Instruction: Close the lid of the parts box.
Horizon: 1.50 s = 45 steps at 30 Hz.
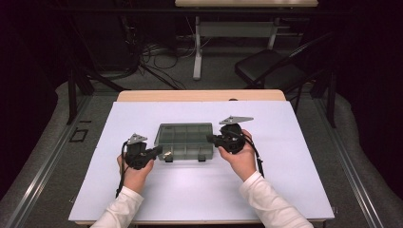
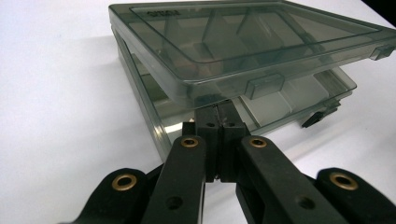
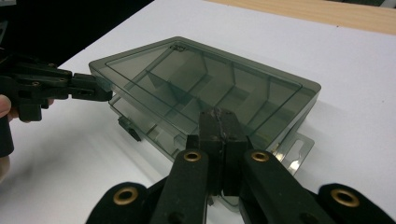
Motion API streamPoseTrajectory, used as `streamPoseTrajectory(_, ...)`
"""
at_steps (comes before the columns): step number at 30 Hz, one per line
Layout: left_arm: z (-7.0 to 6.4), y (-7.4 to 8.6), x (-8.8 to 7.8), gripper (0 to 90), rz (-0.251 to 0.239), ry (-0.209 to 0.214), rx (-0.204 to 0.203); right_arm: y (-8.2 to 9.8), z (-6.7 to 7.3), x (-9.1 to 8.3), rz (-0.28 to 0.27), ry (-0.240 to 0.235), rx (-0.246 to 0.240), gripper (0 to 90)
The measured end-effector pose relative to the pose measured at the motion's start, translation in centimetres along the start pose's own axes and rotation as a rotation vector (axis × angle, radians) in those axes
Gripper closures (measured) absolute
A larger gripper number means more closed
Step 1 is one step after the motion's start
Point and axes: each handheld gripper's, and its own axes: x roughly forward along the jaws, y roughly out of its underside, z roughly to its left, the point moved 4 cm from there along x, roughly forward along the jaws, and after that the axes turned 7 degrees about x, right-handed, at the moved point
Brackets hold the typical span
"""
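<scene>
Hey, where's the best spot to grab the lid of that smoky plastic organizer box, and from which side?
Grip the lid by its front lip beside the latch tab, coming from the person's side. That edge already stands lifted off the base, leaving a gap for a jaw, while the far edge looks hinged. The left gripper, jaws shut, is already at that edge.

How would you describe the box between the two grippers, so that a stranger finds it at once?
On the white table top, look midway between the left gripper and right gripper. The compartment box there is flat, smoky transparent plastic, with its lid slightly lifted.
</scene>
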Motion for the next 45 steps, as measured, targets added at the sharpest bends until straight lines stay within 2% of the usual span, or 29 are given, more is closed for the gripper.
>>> streamPoseTrajectory(9, -0.1, 0.5, 0.2, 89.9, 0.021, -0.021, 0.031, 0.6, -0.4, -0.4, 0.022, 0.006, 0.006, 90.0)
streamPoseTrajectory(15, -0.1, 0.8, 0.1, 89.9, 0.036, -0.021, 0.040, 1.0, -0.5, -0.2, 0.031, 0.015, -0.001, 90.0)
streamPoseTrajectory(26, 0.1, 1.0, -0.1, 89.9, 0.045, -0.046, 0.056, 1.6, -0.7, 0.2, 0.056, 0.031, -0.005, 90.0)
streamPoseTrajectory(45, 0.3, 1.4, -0.7, 89.8, 0.051, -0.053, 0.054, 2.4, -0.9, 0.8, 0.088, 0.028, -0.002, 90.0)
